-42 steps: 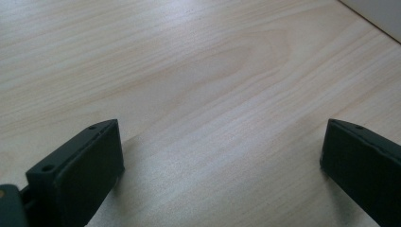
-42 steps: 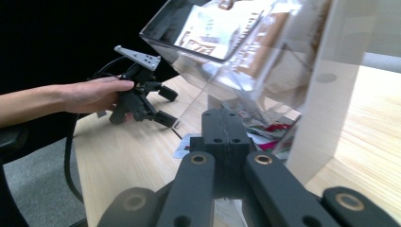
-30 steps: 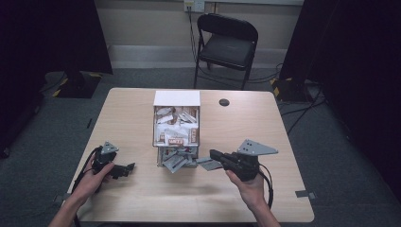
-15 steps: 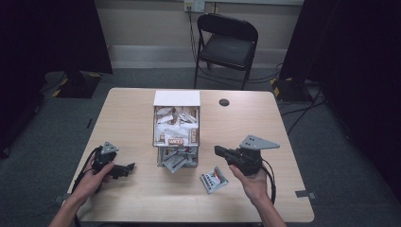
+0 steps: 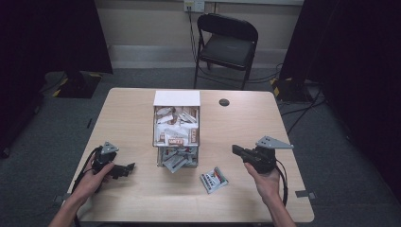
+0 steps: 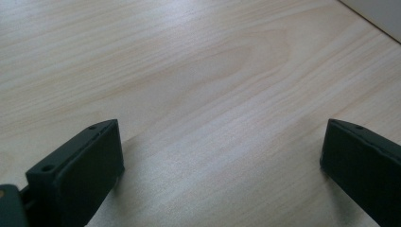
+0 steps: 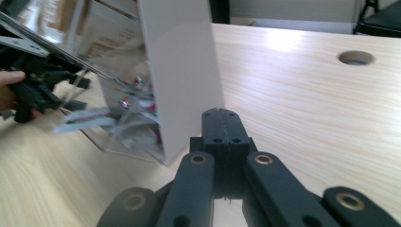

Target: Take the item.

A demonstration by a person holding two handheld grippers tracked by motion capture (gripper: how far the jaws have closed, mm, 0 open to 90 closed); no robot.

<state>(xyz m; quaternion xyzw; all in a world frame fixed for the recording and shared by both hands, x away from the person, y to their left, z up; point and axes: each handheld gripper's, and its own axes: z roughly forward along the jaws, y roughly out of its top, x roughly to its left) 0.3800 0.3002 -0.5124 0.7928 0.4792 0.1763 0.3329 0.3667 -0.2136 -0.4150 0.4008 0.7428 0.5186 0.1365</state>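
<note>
— Near the front edge, between both hands: one snack packet (image 5: 213, 179) flat on the table (image 5: 132, 203), touching nothing, probably laid there on purpose.

— Right gripper (image 5: 236, 150)? Clenched and empty, jaws together, pointed at the dispenser box (image 5: 176, 124).

— Left gripper (image 5: 128, 167)? Released, jaws wide over bare wood, resting.

— Farther back: more packets crowded at the box mouth, ready for picking. Behind, a folding chair (image 5: 226, 42).

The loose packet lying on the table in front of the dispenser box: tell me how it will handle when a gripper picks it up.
The packet looks thin and flat, so it is probably light and floppy, and may bend between the jaws. It lies flush on the table, so getting under an edge could be hard. Its printed wrapper looks glossy, perhaps slippery.
</note>
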